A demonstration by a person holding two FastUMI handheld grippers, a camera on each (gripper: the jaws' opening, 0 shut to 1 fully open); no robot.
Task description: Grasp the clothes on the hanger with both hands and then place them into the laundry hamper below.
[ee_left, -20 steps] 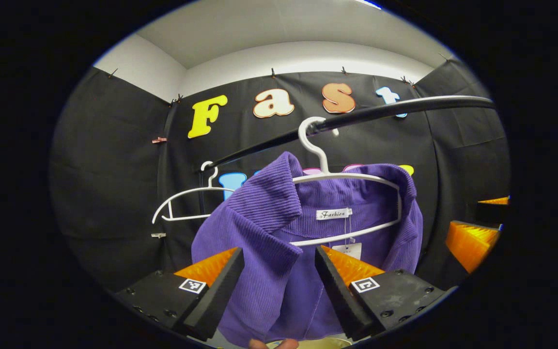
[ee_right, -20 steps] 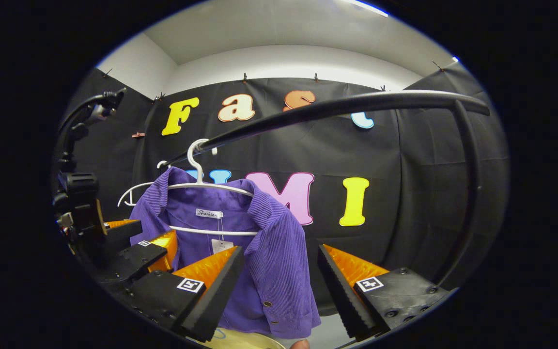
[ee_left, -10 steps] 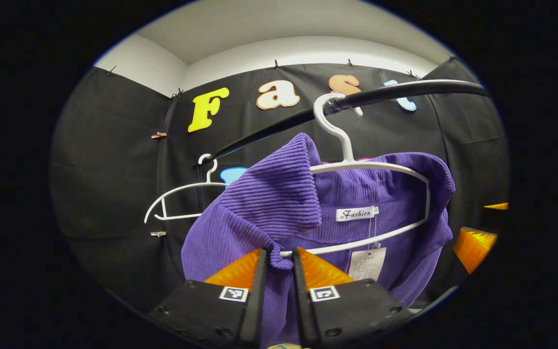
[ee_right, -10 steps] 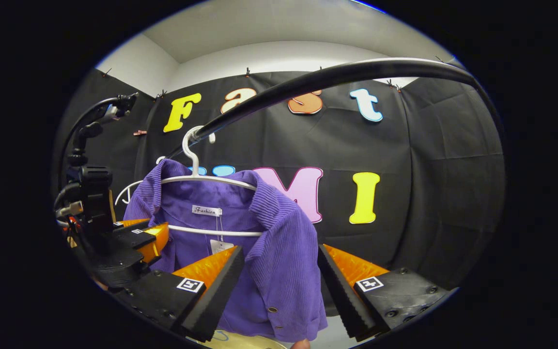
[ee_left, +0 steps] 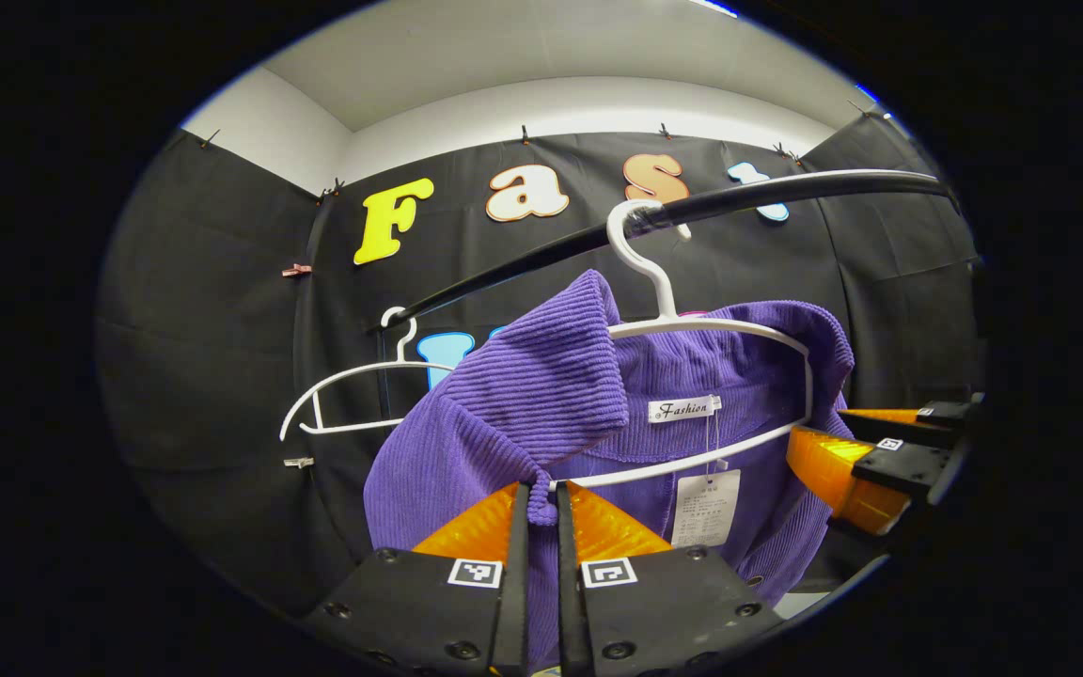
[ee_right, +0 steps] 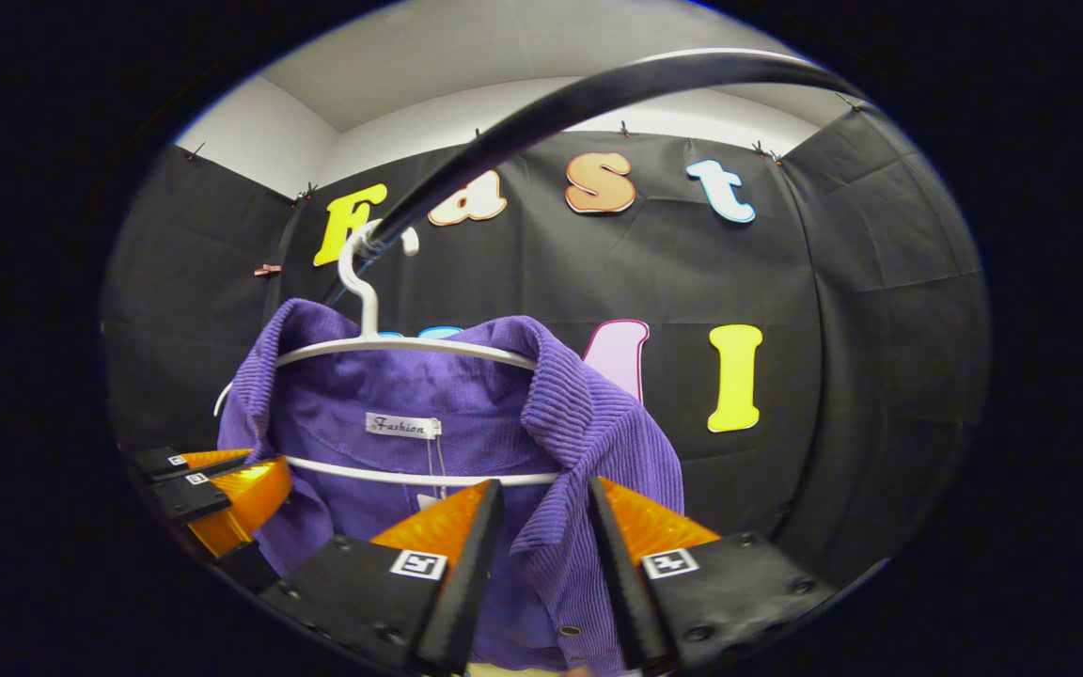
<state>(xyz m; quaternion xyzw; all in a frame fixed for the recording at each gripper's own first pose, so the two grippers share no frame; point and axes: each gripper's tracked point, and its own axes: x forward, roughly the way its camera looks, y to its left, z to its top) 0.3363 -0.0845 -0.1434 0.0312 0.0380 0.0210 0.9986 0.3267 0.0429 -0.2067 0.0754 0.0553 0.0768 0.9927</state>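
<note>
Hidden or cut off: the lower part of the purple jacket (ee_left: 541, 376) runs behind the gripper fingers in both views; its hem cannot be made out
Hard to read: the hang tag (ee_left: 704, 508) under the neck label is too small to make out
Left gripper (ee_left: 541, 503): fingers drawn nearly together, both pressing on a small pinch of the jacket's front edge just below the collar tip, in the left gripper view; in the right gripper view it appears at the left edge (ee_right: 212, 475), by the jacket's far shoulder
Right gripper (ee_right: 546, 508): fingers partly apart, the jacket's front edge and collar side lying between them; whether both fingers touch the cloth cannot be told; in the left gripper view it sits at the right edge (ee_left: 866, 461), beside the jacket's shoulder
Gripper build: black bodies with square printed markers, orange ridged finger backs, dark ribbed pads
Jacket: purple ribbed corduroy, wide turned-down collar, white neck label, dark buttons (ee_right: 571, 630) on the front edge
Jacket location: hanging on a white hanger (ee_left: 692, 329) whose hook sits over the black rail (ee_left: 739, 199)
Second hanger (ee_left: 353, 395): white, thin, bare, farther along the rail
</note>
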